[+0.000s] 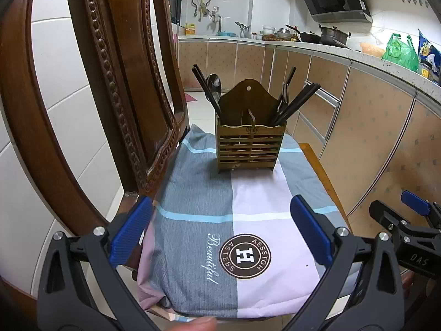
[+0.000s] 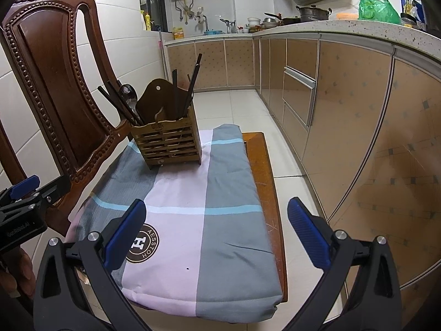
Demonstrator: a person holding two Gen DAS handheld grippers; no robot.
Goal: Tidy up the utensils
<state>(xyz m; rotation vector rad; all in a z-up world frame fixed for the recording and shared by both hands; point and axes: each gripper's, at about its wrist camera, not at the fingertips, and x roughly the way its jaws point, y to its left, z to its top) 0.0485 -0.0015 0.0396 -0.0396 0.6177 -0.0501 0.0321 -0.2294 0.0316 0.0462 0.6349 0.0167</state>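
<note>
A brown slatted wooden utensil holder stands upright at the far end of a checked cloth on a chair seat; it also shows in the right wrist view. Its left compartment holds dark chopsticks and a metal spoon. Its right compartment holds forks and more dark chopsticks. My left gripper is open and empty, well short of the holder. My right gripper is open and empty over the near part of the cloth.
The grey, lilac and white cloth covers the seat of a carved wooden chair whose back rises on the left. Kitchen cabinets and a cluttered counter run along the right. Tiled floor lies beyond.
</note>
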